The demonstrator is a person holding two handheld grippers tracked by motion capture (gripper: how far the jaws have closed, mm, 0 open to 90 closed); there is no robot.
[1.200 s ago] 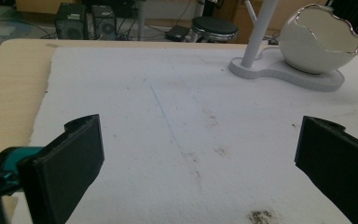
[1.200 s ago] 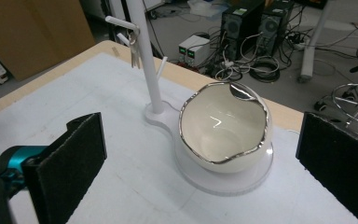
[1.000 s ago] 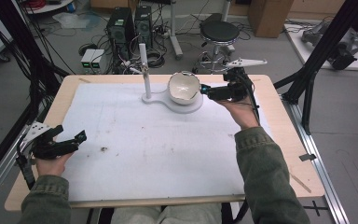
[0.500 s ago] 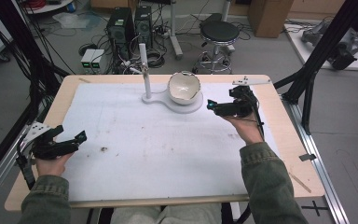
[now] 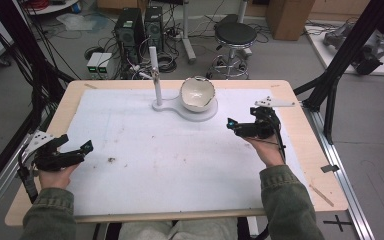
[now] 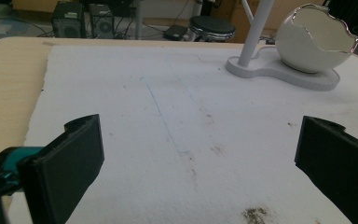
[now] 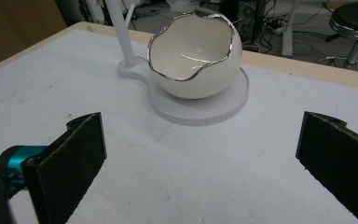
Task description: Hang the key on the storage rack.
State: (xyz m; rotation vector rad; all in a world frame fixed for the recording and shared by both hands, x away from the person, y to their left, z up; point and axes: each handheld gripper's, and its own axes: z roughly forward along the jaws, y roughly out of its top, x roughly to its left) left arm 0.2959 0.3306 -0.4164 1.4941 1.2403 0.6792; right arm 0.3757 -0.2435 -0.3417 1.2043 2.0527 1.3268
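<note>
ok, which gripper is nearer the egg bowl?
The right gripper, just off the stand's base, fingers open. The left gripper sits at the table's near-left edge, far from the bowl.

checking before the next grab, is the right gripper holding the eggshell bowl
No, the right gripper is open and empty, short of the eggshell bowl on its stand.

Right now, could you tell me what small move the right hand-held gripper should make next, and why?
Probably a short advance toward the egg-shaped bowl. The right hand-held gripper hovers over the white mat with its jaws wide apart and nothing between them, and the bowl sits ahead of it on the round white base, clear of both jaws. The left hand-held gripper is open too, far off.
</note>
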